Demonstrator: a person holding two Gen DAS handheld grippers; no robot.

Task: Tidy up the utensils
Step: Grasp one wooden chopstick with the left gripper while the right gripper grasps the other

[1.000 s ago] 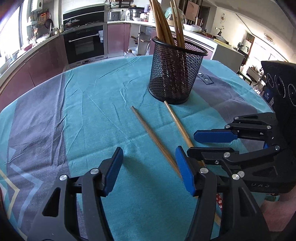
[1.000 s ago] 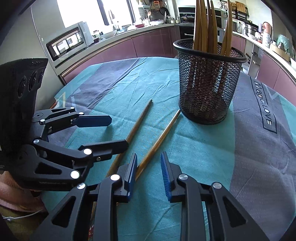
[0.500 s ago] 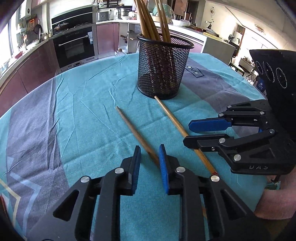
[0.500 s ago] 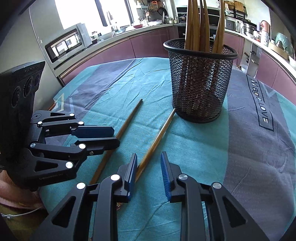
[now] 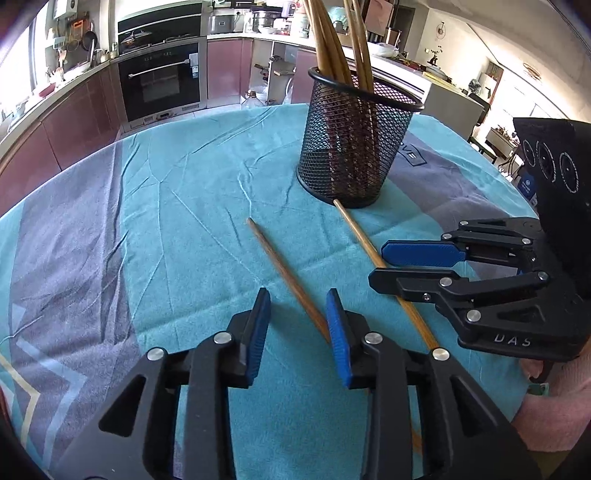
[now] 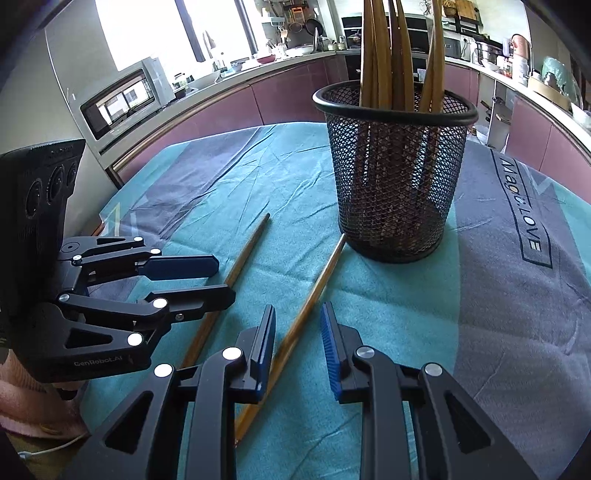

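A black wire-mesh holder (image 5: 360, 147) stands on the teal-and-grey tablecloth (image 5: 184, 229), long wooden chopsticks (image 5: 332, 40) upright inside. Two loose wooden chopsticks lie before it: the left chopstick (image 5: 284, 269) apart, the right chopstick (image 5: 369, 247) tip touching its base.

A home kitchen is shown: a built-in oven (image 5: 160, 83), mauve cabinets (image 6: 291, 96), a microwave (image 6: 122, 98) and pots hung by the window (image 6: 147, 26) are seen.

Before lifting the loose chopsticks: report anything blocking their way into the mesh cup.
Nothing visible lies on the cloth between either chopstick and the mesh cup. Chopsticks already in the cup lean across its mouth, leaving gaps.
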